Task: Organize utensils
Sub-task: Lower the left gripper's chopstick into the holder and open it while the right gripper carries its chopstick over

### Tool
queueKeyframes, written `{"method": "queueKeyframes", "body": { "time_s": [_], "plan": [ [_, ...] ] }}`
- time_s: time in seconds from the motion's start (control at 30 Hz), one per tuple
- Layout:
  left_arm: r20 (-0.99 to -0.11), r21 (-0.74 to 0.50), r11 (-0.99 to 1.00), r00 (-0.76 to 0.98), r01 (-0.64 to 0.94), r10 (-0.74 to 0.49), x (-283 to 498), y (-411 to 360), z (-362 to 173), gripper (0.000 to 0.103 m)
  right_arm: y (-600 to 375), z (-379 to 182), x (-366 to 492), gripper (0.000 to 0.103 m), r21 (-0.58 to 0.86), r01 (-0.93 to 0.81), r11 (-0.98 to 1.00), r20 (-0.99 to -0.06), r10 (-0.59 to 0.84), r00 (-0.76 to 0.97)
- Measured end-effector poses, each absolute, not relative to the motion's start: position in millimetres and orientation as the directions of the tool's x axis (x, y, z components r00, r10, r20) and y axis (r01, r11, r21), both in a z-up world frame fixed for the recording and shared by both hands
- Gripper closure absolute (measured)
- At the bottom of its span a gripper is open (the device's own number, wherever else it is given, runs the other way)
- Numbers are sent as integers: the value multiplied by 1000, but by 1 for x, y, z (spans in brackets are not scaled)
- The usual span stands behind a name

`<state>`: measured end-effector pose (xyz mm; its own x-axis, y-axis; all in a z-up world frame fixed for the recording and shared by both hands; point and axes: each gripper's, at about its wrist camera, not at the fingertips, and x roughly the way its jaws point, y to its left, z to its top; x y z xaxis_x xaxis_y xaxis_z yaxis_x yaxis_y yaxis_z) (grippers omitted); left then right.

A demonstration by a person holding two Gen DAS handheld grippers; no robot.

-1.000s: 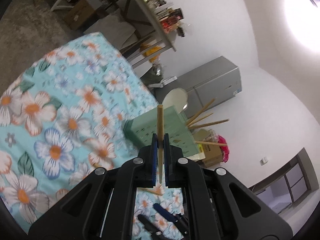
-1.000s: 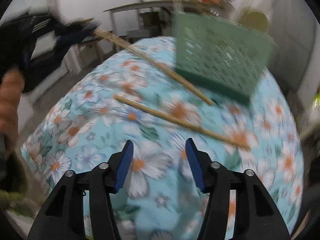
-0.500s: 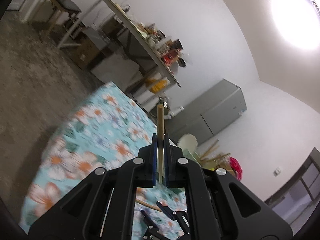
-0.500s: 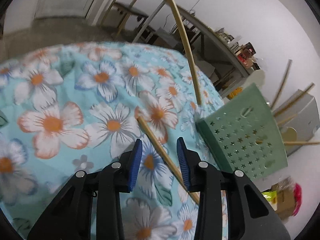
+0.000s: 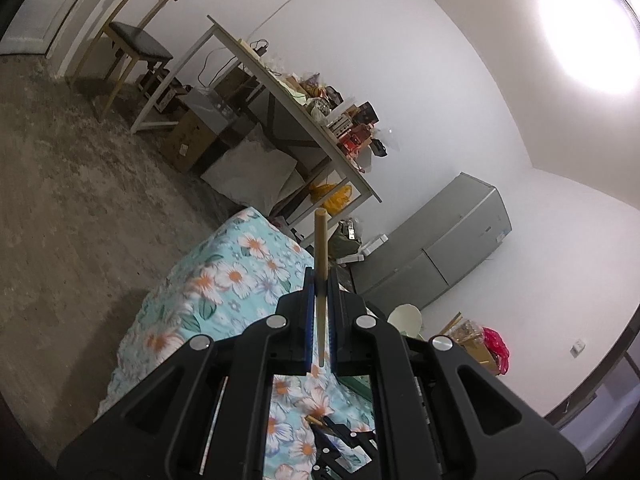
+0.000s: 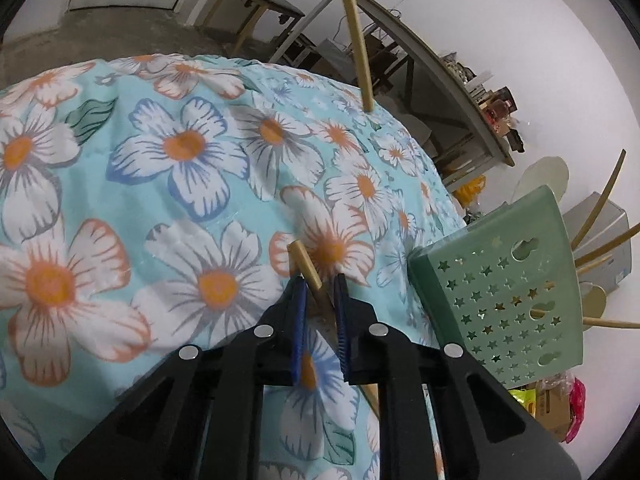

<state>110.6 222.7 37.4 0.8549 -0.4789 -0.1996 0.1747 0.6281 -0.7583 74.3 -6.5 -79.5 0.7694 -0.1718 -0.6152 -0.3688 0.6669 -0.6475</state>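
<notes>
**A:** so where's the chopstick at right now?

**B:** There are two. One chopstick lies flat on the flowery bench, and the right hand-held gripper is right down over it with a blue pad on each side. The jaws look nearly closed on it, but I honestly can't tell if it's a real pinch yet. Its long axis runs from the far-left end that pokes out past the fingertips, back under the gripper toward the near right, so it crosses the jaws at a slant.

**A:** and the other one?

**B:** The second chopstick is pinched tight between the pads of the left hand-held gripper, held up off the bench with the blunt end pointing straight ahead along the fingers, out toward the room.

**A:** where do they go?

**B:** I'd guess the green holder, standing just right of the right gripper with sticks already fanning out of its top. The right hand is clearly nearer to it. The slanted stick would probably need tipping upright before it goes in.
</notes>
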Motion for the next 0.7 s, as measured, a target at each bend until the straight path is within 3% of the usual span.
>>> {"method": "queueKeyframes", "body": {
  "time_s": [0.3,0.7],
  "plan": [
    [-210,-712,676,861,191,-464,115,218,57,99,-29,-34,73,90,-523,-243,817,-570,-124,812],
    [-150,-626,719,858,302,-492,103,169,103,99,-134,81,53,96,-139,-30,990,-458,-37,888]
  ]
}}
